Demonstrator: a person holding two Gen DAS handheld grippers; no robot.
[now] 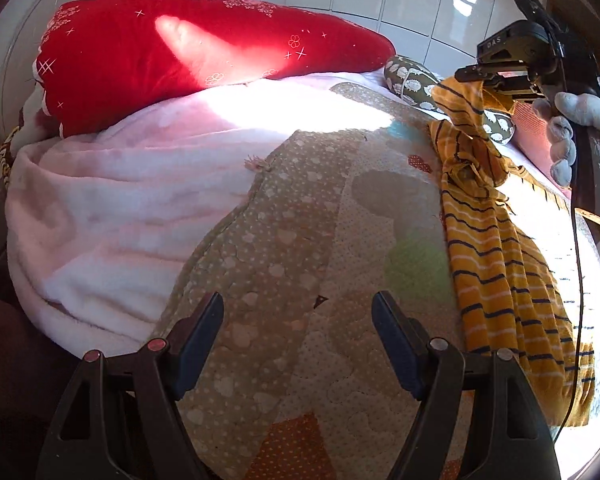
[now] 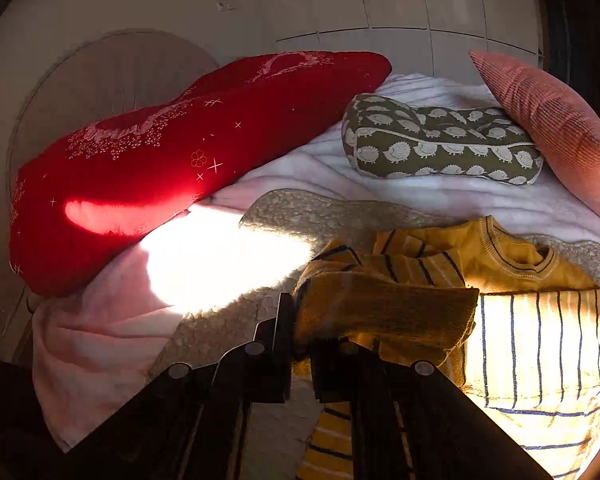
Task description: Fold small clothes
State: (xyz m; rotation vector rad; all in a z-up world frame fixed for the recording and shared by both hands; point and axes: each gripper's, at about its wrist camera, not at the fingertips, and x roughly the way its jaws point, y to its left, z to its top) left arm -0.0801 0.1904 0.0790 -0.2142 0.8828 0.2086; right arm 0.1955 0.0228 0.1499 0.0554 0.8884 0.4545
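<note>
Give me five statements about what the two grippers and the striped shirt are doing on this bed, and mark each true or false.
1. The right gripper is shut on a fold of the yellow striped shirt. True.
2. The left gripper is clamped on the shirt's hem. False: its jaws stand open over the patchwork quilt, with nothing between them.
3. The red pillow lies on the pink blanket. True.
4. The hedgehog-print cushion lies on top of the shirt. False: it rests further back on the blanket, apart from the shirt.
5. The shirt is lying flat and fully spread. False: in the left wrist view part of it hangs bunched from the right gripper.
</note>
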